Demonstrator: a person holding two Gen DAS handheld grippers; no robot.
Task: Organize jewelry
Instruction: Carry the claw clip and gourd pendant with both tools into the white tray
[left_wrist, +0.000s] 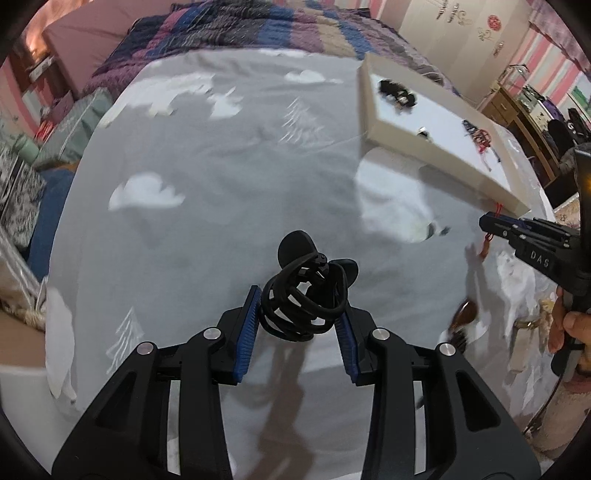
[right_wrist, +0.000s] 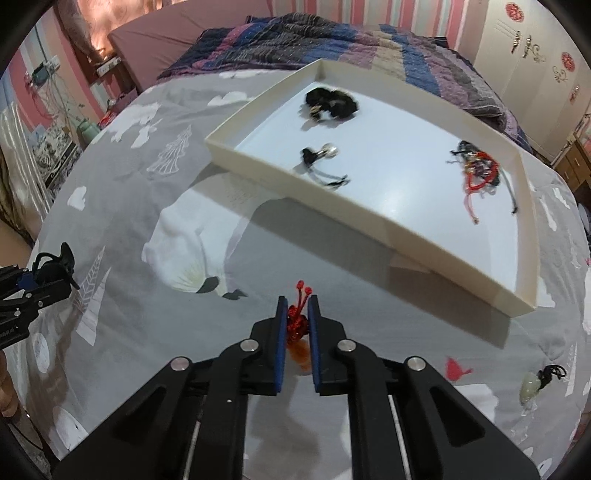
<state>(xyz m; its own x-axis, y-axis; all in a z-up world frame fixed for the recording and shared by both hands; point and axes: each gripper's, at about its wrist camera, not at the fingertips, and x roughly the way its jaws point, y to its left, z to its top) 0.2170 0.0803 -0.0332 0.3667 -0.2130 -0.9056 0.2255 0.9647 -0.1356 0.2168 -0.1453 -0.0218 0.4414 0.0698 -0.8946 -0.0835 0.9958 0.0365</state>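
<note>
My left gripper (left_wrist: 300, 314) is shut on a black claw hair clip (left_wrist: 306, 291), held above the grey bedspread. My right gripper (right_wrist: 298, 314) is shut on a red knotted charm with an orange tassel (right_wrist: 297, 328), also above the bedspread. The white tray (right_wrist: 369, 218) lies ahead of the right gripper and holds a black scrunchie (right_wrist: 332, 101), a black pearl piece (right_wrist: 321, 155) and a tangle of red and black cords (right_wrist: 480, 170). In the left wrist view the tray (left_wrist: 436, 151) is at the upper right, with the right gripper (left_wrist: 491, 225) below it.
A pale green pendant on a black cord (right_wrist: 535, 380) lies on the bedspread at the right. A brown item (left_wrist: 465, 314) lies near the right hand. A striped purple-blue blanket (right_wrist: 332, 40) covers the far end of the bed. Wardrobe and furniture stand beyond.
</note>
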